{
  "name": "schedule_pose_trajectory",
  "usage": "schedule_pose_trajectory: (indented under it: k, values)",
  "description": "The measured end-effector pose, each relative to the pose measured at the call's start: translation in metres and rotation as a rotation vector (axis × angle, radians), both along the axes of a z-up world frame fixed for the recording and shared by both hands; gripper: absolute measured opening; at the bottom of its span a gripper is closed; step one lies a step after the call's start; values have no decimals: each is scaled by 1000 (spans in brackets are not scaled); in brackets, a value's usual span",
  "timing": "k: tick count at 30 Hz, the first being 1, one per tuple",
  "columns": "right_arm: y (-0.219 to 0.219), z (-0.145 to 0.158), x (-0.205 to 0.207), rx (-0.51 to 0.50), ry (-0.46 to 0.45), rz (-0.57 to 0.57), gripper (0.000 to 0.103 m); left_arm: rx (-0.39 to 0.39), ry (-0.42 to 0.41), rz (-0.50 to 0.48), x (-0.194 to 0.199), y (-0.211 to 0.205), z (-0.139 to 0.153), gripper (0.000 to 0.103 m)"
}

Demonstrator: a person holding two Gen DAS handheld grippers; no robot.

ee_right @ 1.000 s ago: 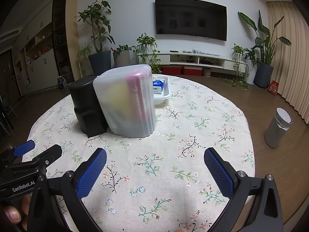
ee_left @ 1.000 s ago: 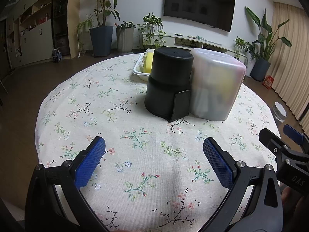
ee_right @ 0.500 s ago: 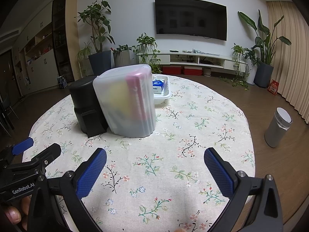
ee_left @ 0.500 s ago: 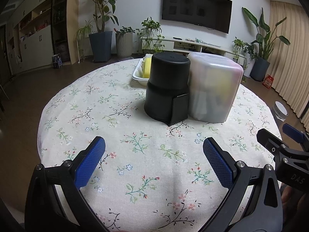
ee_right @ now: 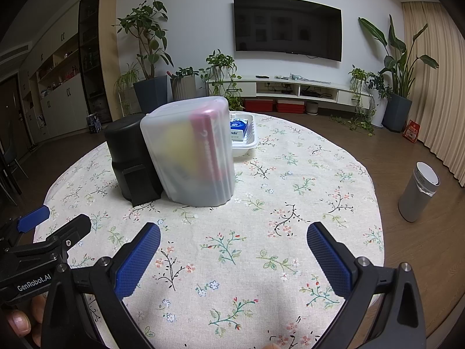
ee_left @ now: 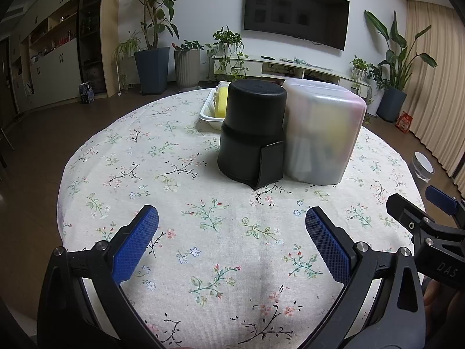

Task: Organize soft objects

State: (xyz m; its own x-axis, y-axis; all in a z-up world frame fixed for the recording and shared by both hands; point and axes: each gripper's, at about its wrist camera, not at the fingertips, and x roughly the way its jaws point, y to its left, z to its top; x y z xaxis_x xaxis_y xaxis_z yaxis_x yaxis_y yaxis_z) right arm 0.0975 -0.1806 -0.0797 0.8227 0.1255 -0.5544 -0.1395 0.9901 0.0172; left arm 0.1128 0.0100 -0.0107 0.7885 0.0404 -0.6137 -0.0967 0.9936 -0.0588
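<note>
A black container (ee_left: 252, 129) and a frosted translucent bin (ee_left: 322, 135) stand upside down, side by side, in the middle of the round floral table (ee_left: 174, 192). The bin also shows in the right wrist view (ee_right: 191, 151), with yellow and red soft items dimly visible inside. Behind them a white tray (ee_left: 209, 113) holds a yellow sponge (ee_left: 222, 104) and, in the right wrist view, a blue pack (ee_right: 239, 129). My left gripper (ee_left: 232, 234) is open and empty above the near table edge. My right gripper (ee_right: 233, 250) is open and empty beside it.
A grey cylindrical bin (ee_right: 418, 192) stands on the floor right of the table. Potted plants (ee_left: 152, 46) and a TV unit (ee_right: 293, 90) line the far wall. Curtains (ee_right: 436, 87) hang at the right.
The left gripper has drawn back and risen slightly, so the containers look a little farther away. The right gripper has hardly moved.
</note>
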Motion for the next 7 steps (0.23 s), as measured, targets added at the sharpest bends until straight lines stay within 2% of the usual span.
schedule_pose_trajectory:
  k: [7]
  values:
    - [0, 0, 0, -1, 0, -1, 103, 8, 1, 3, 0, 0, 0, 103]
